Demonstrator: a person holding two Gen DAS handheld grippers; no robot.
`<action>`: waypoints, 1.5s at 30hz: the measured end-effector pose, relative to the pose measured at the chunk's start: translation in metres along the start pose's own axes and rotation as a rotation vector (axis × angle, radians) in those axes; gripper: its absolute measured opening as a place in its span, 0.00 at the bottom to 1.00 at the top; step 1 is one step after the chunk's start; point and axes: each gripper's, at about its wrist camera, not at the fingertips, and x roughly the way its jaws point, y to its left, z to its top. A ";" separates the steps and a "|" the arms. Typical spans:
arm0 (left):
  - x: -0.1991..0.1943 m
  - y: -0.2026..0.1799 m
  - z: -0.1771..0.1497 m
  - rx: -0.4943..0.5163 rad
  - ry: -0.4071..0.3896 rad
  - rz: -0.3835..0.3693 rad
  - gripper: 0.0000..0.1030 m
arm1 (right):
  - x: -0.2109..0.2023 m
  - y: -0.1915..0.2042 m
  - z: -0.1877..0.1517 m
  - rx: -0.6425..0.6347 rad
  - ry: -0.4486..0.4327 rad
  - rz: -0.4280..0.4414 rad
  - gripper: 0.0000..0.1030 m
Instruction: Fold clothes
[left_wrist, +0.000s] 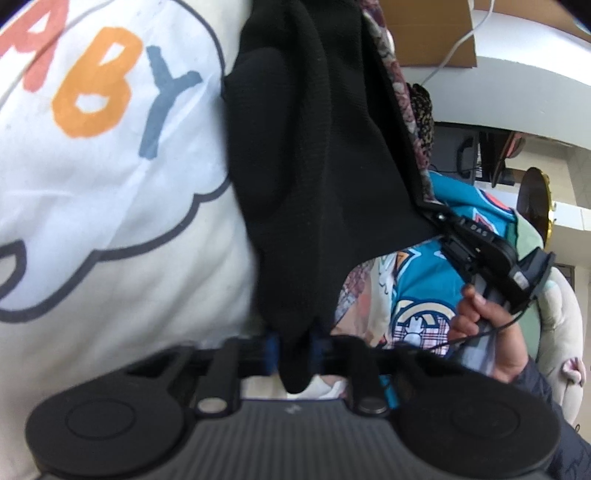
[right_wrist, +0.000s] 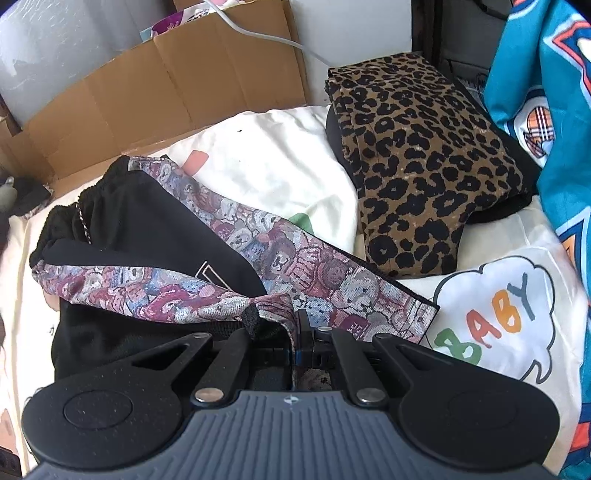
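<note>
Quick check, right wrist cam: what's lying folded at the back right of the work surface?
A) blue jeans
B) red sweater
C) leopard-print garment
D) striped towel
C: a folded leopard-print garment lies at the back right, beyond the black garment with patterned trim that the right tongs are pinching; no towel, jeans or red sweater shows there.
</note>
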 end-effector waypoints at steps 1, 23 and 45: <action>-0.004 -0.004 0.000 0.016 -0.011 0.001 0.05 | -0.001 -0.001 0.000 0.008 -0.001 0.009 0.01; 0.058 -0.065 0.027 0.156 0.061 0.007 0.03 | 0.004 -0.070 0.006 0.204 -0.015 0.035 0.01; 0.076 -0.049 0.012 0.133 0.084 0.082 0.21 | 0.038 -0.117 -0.023 0.463 -0.074 0.083 0.13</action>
